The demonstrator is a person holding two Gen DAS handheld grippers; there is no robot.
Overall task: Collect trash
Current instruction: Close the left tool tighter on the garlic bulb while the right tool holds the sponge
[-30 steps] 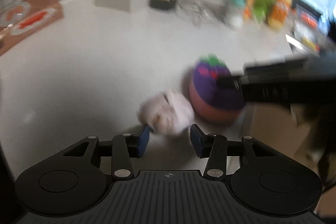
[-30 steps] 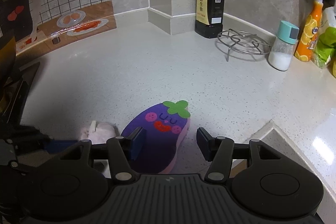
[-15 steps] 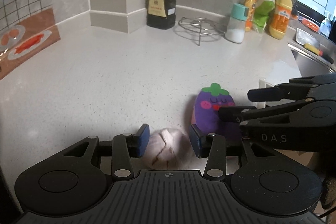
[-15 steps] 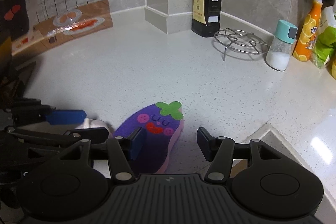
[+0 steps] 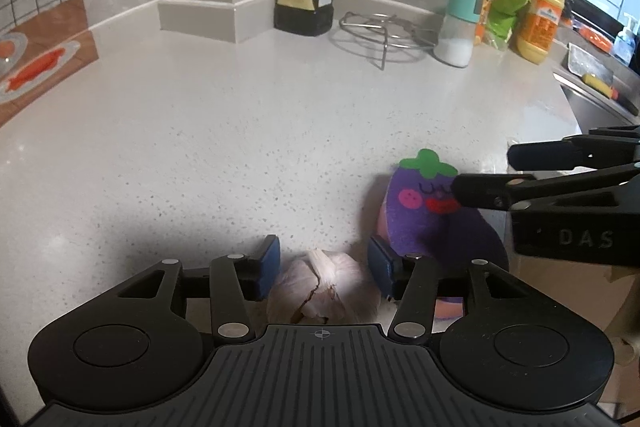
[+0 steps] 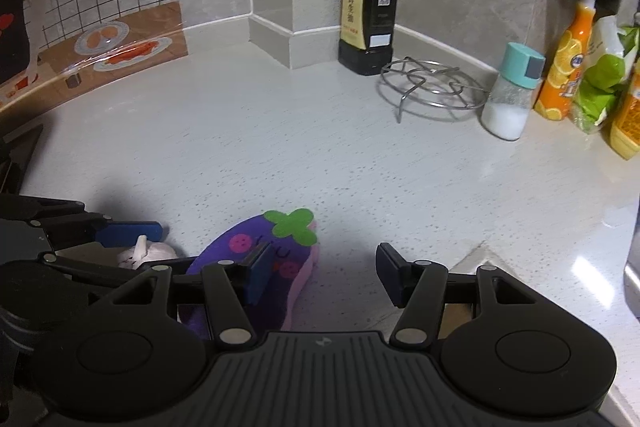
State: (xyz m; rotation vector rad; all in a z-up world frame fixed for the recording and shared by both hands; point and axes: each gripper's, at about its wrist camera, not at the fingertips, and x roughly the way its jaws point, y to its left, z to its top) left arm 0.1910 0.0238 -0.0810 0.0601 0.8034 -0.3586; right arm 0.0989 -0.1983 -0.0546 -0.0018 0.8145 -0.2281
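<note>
Garlic bulb (image 5: 324, 285) sits between the blue pads of the left tool (image 5: 323, 269) in the left wrist view, low on the pale surface (image 5: 240, 131). A sec ago the bulb lay just ahead of the pads & the frame was blurred; now it's well inside the gap, view sharp. Jaws are opening, spread w/ a sliver of space each side, so nothing is pinched yet. Eggplant sponge (image 5: 424, 211) lies just right of the bulb, partly under the right tool's arm. Likely meaning: approach is done, closing on the bulb is what's left before it can go to the trash.

Right wrist view: right tool (image 6: 318, 273) hangs spread over the eggplant sponge (image 6: 276, 239), left pad in front of the sponge face, right pad over bare surface; not gripping, and barely shifted since a sec ago. Garlic bulb (image 6: 144, 253) peeks out at left between the left tool's (image 6: 156, 245) fingers.
</note>
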